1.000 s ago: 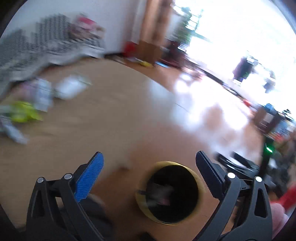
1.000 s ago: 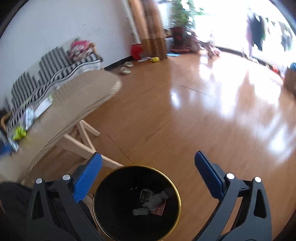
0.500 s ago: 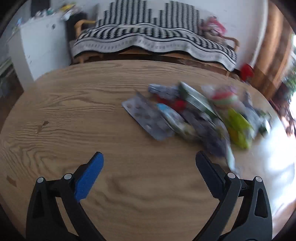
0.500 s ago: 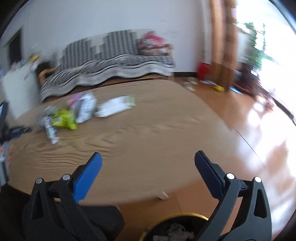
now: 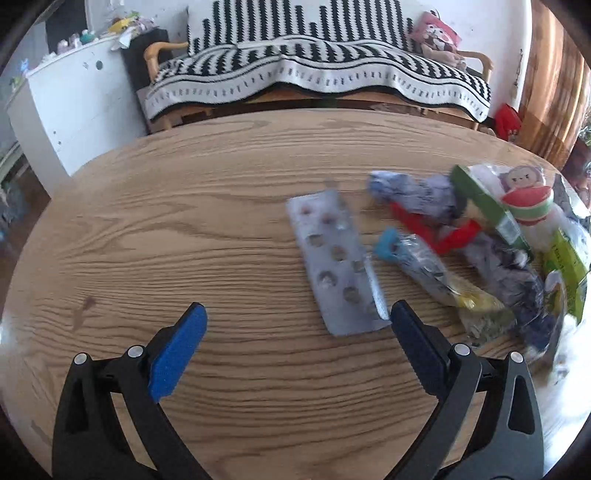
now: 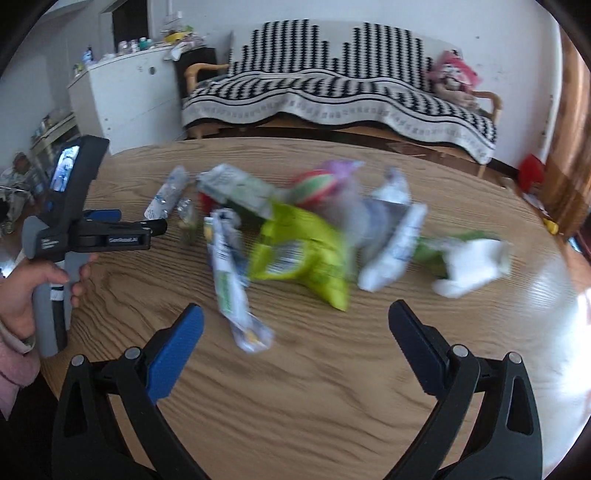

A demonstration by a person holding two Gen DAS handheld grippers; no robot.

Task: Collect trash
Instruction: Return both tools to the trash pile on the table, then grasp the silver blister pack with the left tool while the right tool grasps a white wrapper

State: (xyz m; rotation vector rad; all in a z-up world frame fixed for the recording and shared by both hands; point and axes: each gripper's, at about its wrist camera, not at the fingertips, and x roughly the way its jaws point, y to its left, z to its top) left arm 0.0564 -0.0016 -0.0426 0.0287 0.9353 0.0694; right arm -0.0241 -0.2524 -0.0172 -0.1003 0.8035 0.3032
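Observation:
A heap of trash lies on a round wooden table (image 5: 155, 229). In the left wrist view a silver blister pack (image 5: 336, 266) is nearest, just ahead of my open left gripper (image 5: 295, 328), with a red wrapper (image 5: 432, 229) and a green carton (image 5: 484, 206) further right. In the right wrist view a lime-green bag (image 6: 306, 254), a long white wrapper (image 6: 229, 280) and a white bag (image 6: 472, 266) lie ahead of my open right gripper (image 6: 295, 325). Both grippers hold nothing. The left gripper's body (image 6: 77, 229) shows at the left of the right wrist view, held by a hand (image 6: 26, 295).
Behind the table stands a sofa with a black-and-white striped blanket (image 5: 317, 70) and a pink plush toy (image 5: 436, 33). A white cabinet (image 5: 70, 99) stands at the left. The table's near left half (image 6: 140, 295) is bare wood. The bin is out of view.
Both grippers have swung up from the black bin on the floor to the table, and the trash heap has come closer in both views. Both stayed open.

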